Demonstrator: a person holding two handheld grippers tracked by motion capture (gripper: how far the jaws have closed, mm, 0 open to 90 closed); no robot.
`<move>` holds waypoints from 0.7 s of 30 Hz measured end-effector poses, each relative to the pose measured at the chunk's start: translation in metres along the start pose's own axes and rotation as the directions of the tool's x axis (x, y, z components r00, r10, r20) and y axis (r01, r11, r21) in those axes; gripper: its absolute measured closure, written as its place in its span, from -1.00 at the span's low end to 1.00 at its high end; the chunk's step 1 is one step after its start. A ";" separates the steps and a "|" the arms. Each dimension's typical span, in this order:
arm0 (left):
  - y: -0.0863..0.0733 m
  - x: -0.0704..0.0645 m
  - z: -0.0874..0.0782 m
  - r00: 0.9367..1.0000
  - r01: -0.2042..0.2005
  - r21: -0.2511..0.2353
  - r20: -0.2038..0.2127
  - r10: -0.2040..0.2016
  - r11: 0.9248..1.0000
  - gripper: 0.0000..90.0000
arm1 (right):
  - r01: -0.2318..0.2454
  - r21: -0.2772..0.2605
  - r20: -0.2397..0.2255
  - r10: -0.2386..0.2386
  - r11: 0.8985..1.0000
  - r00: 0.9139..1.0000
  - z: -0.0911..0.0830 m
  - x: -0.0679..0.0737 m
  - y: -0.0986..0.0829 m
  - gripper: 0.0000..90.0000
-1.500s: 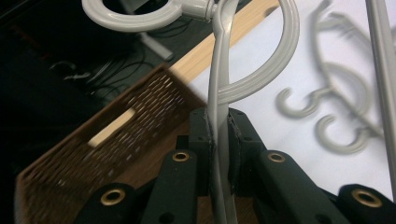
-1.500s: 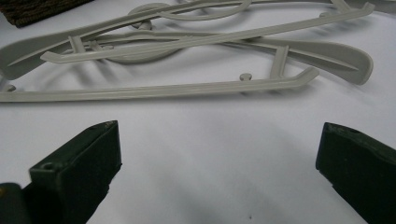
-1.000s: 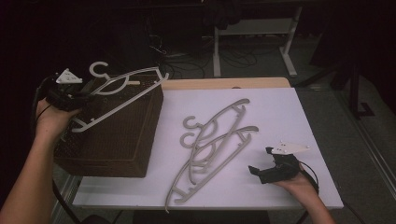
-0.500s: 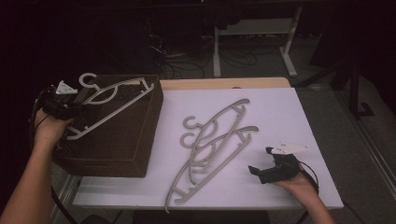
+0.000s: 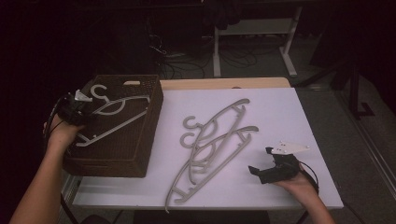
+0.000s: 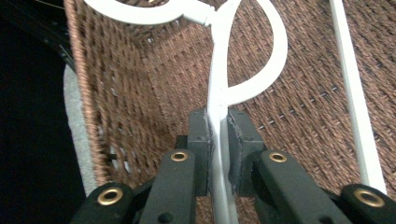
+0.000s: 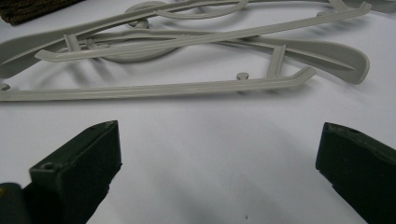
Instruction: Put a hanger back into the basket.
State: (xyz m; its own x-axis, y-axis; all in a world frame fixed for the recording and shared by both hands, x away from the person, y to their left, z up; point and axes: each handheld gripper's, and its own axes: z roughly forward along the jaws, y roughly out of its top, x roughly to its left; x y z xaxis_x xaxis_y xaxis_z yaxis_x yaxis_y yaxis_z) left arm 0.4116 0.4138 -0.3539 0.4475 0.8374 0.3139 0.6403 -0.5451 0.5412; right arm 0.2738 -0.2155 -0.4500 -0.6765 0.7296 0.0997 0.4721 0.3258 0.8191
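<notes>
- Over in the high view, the left gripper point(image 5: 74, 108) sits at the near-left rim of the brown wicker basket point(image 5: 140, 140), clamped on a white hanger point(image 5: 114, 116) that lies across the basket's top, hook end just beyond the claw. Its jaws are too dark and small to make out from up there. The right gripper point(image 5: 268, 165) rests low on the white table point(image 5: 280, 112), with two grey hangers point(image 5: 215, 140) stacked just ahead of it.
- Left gripper view: the jaws are pinched tight on the white hanger's point(image 6: 219, 107) thin stem, woven basket wall point(image 6: 140, 93) right behind it. The hook is cut off at the top edge.
- Right gripper view: jaws spread wide, nothing between them but bare table point(image 7: 210, 163). The grey hangers point(image 7: 187, 60) lie straight ahead, untouched, ends running out of frame.
- No readable writing or labels anywhere.
</notes>
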 end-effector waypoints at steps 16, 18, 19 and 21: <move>-0.001 0.001 -0.017 0.978 0.145 -0.147 0.169 -0.119 0.978 -0.04 | 0.006 -0.001 0.003 -0.006 1.000 1.000 0.001 0.001 0.001 -1.00; 0.002 -0.002 -0.022 0.969 0.163 -0.179 0.216 -0.123 0.970 -0.11 | 0.006 -0.001 0.003 -0.006 1.000 1.000 0.001 0.001 0.001 -1.00; 0.004 -0.004 -0.024 0.963 0.167 -0.191 0.242 -0.119 0.967 -0.14 | 0.007 -0.001 0.003 -0.007 1.000 1.000 0.000 0.001 0.001 -1.00; 0.007 -0.010 -0.027 0.949 0.178 -0.217 0.294 -0.110 0.960 -0.20 | 0.006 -0.001 0.003 -0.006 1.000 1.000 0.001 0.001 0.002 -1.00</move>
State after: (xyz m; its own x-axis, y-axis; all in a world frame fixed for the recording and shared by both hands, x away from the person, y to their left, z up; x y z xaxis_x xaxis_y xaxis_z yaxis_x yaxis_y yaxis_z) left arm 0.3953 0.4029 -0.3319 0.5383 0.8427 0.0094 0.5585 -0.3650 0.7449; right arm 0.2740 -0.2135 -0.4487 -0.6778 0.7293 0.0932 0.4675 0.3297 0.8202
